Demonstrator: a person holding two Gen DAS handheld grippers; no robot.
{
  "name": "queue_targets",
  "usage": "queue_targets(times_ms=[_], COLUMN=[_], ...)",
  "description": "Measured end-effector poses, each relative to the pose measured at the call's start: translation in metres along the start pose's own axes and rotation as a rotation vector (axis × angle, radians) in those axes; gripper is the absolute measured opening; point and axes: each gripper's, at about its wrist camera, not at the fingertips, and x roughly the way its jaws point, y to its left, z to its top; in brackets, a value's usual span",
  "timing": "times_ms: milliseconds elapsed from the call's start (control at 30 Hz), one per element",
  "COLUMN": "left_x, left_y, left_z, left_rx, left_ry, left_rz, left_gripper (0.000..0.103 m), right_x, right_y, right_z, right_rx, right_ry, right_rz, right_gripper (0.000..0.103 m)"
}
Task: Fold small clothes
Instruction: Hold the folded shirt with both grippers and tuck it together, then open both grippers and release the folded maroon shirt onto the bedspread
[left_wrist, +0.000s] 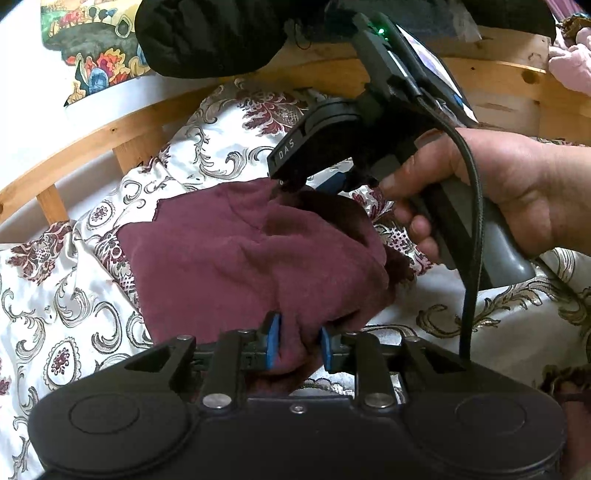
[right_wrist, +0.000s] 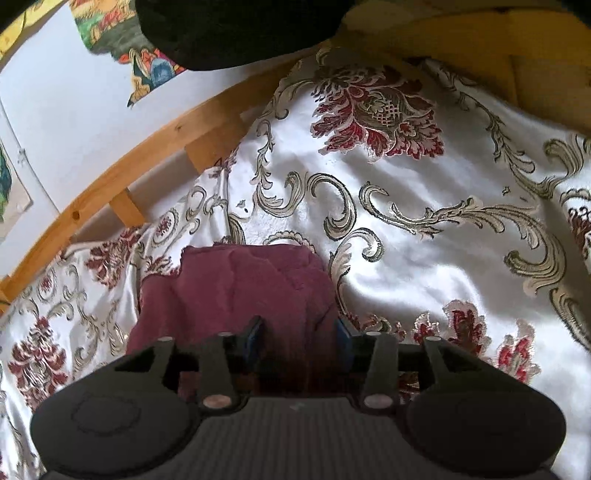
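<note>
On satin bedspread (right_wrist: 424, 229): fuzzy maroon cloth (left_wrist: 229, 251) bunched between both tongs.

You see a white floral bedspread (right_wrist: 424, 236) filling the middle of the frame, a wooden rail (right_wrist: 122, 166) curving across the upper left, a colourful poster (left_wrist: 92, 48) above it, and black padded fabric (left_wrist: 207, 37) at top centre.

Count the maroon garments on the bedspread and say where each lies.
1. The maroon garment lies bunched on the floral bedspread, between the left gripper and right gripper, both clamped on it. Others may be hidden underneath.
</note>
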Motion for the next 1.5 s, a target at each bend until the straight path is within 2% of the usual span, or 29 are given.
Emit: queue_targets(times_ms=[33, 100, 233, 300, 367, 467, 500, 533, 600, 633, 667, 733, 800, 833, 900, 1000, 1100, 1233, 1333, 1400, 1500], left_x=[-0.001, -0.002, -0.004, -0.003, -0.002, 0.003, 0.003, 0.002, -0.001, -0.003, -0.005, -0.014, -0.023, -0.028, -0.037, -0.036, -0.027, -0.011, -0.004, -0.002, -0.002], left_y=[0.0, -0.001, -0.002, -0.003, -0.004, -0.003, -0.002, -0.001, 0.002, 0.005, 0.009, 0.018, 0.027, 0.032, 0.04, 0.056, 0.068, 0.086, 0.1, 0.105, 0.105], left_z=[0.0, 0.0, 0.0, 0.0, -0.002, -0.005, -0.005, -0.005, -0.005, -0.005, -0.005, -0.006, -0.006, -0.006, -0.007, -0.009, -0.013, -0.024, -0.037, -0.043, -0.047], left_rx=[0.003, 0.005, 0.011, 0.013, 0.015, 0.005, -0.001, -0.01, -0.035, -0.057, -0.085, -0.155, -0.218, -0.253, -0.314, -0.41, -0.482, -0.592, -0.672, -0.715, -0.73], left_ry=[0.001, -0.001, -0.006, -0.003, 0.012, 0.046, 0.049, 0.05, 0.048, 0.044, 0.038, 0.012, -0.018, -0.04, -0.075, -0.064, 0.01, 0.141, 0.209, 0.232, 0.255], left_rz=[-0.001, -0.004, -0.017, -0.026, -0.037, -0.052, -0.057, -0.063, -0.076, -0.086, -0.105, -0.144, -0.147, -0.133, -0.106, -0.046, 0.004, 0.053, 0.034, 0.027, 0.032], left_gripper=[0.025, 0.025, 0.023, 0.021, 0.021, 0.021, 0.021, 0.021, 0.024, 0.025, 0.03, 0.041, 0.064, 0.069, 0.085, 0.096, 0.096, 0.096, 0.099, 0.1, 0.101], right_x=[0.001, 0.004, 0.002, 0.003, 0.008, 0.018, 0.019, 0.017, 0.008, 0.004, -0.002, -0.012, -0.019, -0.021, -0.024, -0.023, -0.026, -0.033, -0.04, -0.049, -0.064], right_y=[0.001, 0.006, 0.024, 0.033, 0.033, 0.02, 0.014, 0.009, 0.004, 0.0, -0.001, 0.0, 0.005, 0.009, 0.022, 0.037, 0.039, 0.032, 0.023, 0.018, 0.015], right_z=[0.0, 0.0, 0.005, 0.007, 0.006, 0.002, 0.002, 0.003, 0.006, 0.009, 0.011, 0.013, 0.014, 0.013, 0.008, -0.006, -0.02, -0.031, -0.033, -0.031, -0.024], right_rx=[-0.01, -0.053, -0.191, -0.264, -0.28, -0.227, -0.202, -0.173, -0.122, -0.105, -0.092, -0.091, -0.124, -0.151, -0.231, -0.346, -0.404, -0.41, -0.391, -0.366, -0.343], right_ry=[-0.007, -0.021, -0.109, -0.142, -0.127, -0.065, -0.052, -0.051, -0.057, -0.06, -0.062, -0.057, -0.032, -0.018, 0.024, 0.102, 0.161, 0.203, 0.244, 0.239, 0.184], right_rz=[0.001, 0.001, 0.008, -0.016, -0.044, -0.083, -0.086, -0.088, -0.079, -0.063, -0.046, -0.022, 0.001, 0.003, -0.022, -0.12, -0.182, -0.206, -0.198, -0.175, -0.145], right_gripper=[0.032, 0.016, 0.013, 0.013, 0.013, 0.013, 0.02, 0.034, 0.051, 0.056, 0.06, 0.079, 0.089, 0.093, 0.097, 0.101, 0.102, 0.103, 0.103, 0.103, 0.103])
